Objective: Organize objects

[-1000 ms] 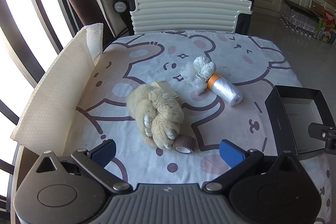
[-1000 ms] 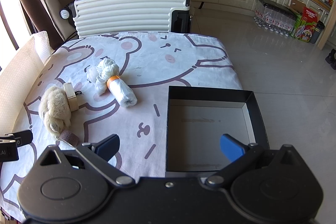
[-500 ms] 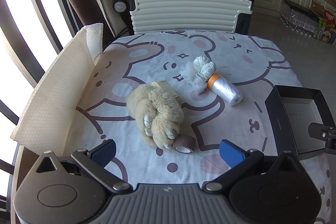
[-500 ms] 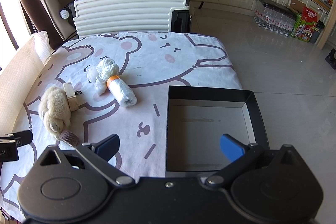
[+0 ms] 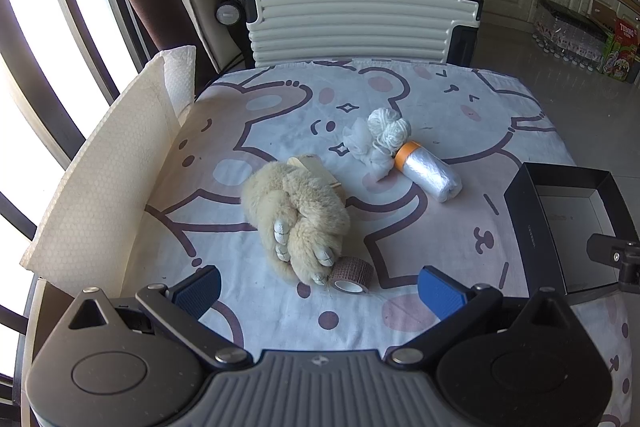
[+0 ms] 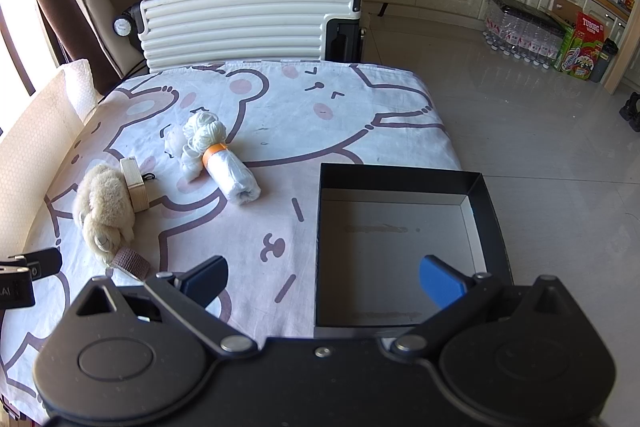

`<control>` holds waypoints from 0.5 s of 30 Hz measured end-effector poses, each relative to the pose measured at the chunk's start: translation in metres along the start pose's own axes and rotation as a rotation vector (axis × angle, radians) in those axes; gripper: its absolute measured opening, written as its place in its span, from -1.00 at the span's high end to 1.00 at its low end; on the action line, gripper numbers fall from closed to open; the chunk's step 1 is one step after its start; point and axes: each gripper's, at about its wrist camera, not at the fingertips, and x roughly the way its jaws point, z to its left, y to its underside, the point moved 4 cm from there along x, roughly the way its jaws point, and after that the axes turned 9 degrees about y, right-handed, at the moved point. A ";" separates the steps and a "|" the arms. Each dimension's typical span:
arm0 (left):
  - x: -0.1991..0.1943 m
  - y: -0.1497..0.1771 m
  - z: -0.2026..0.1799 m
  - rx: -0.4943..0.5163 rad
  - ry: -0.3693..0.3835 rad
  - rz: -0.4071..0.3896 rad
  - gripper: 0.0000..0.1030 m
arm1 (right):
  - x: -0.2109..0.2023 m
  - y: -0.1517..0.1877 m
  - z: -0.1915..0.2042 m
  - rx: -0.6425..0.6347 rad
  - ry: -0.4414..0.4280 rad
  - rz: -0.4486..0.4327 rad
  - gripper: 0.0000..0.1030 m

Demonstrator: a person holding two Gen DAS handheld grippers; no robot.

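Reaching with spread jaws, the left gripper (image 5: 318, 287) risks knocking the tape roll (image 5: 353, 275) touching the plush toy (image 5: 298, 215) at lower centre; the right gripper (image 6: 324, 277) hangs spread over the empty box (image 6: 486, 199)

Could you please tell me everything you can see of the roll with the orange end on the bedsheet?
The roll of clear plastic bags is a short cylinder of thin, crinkled, translucent film with an orange band at one end. It lies on its side on the bear-print sheet, orange end towards the white yarn, which it appears to touch. It sits left of the black box, apart from it. Neither gripper touches it.
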 end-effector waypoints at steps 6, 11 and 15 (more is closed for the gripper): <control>-0.004 -0.003 -0.003 0.023 0.004 -0.017 -1.00 | 0.003 0.002 -0.003 0.012 -0.005 0.000 -1.00; -0.009 -0.009 -0.004 0.032 0.003 -0.040 -1.00 | 0.000 -0.004 -0.002 0.011 -0.004 -0.013 -1.00; -0.013 -0.017 -0.002 0.023 0.001 -0.060 -1.00 | -0.006 -0.014 -0.001 0.020 0.000 -0.030 -1.00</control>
